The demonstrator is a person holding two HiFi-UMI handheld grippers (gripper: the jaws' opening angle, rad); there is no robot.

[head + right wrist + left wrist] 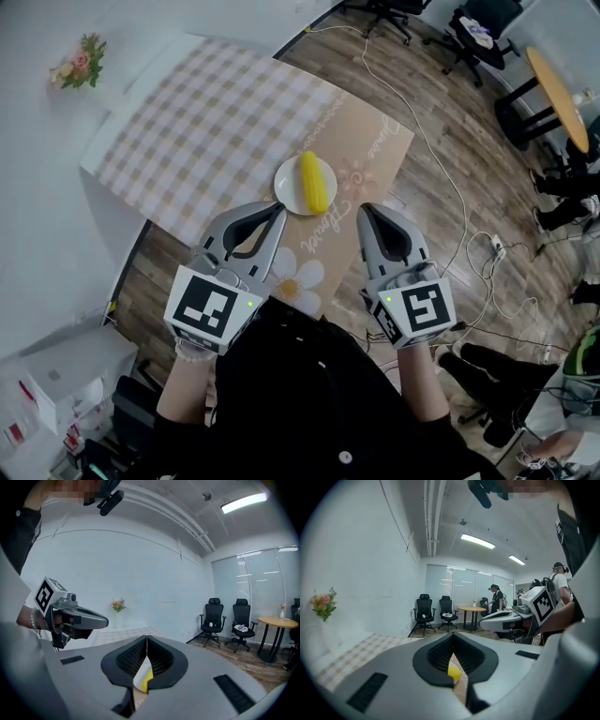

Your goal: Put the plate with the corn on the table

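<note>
A white plate (286,184) with a yellow corn cob (314,181) lies on the brown mat at the near end of the table (187,122). My left gripper (277,212) hovers just short of the plate's near left rim, jaws shut and empty. To the plate's near right, apart from it, my right gripper (364,214) is shut too, with nothing in it. In the left gripper view a sliver of corn (454,671) shows below the closed jaws of the left gripper (453,637). The right gripper view has the plate and corn (143,680) under the shut right gripper (146,639).
A checked cloth (216,103) covers the far part of the table, with a pot of flowers (80,64) beyond it. Cables (487,248) trail over the wooden floor at the right. Office chairs (469,33) and a round table (558,94) stand at the back right, white boxes (56,384) lower left.
</note>
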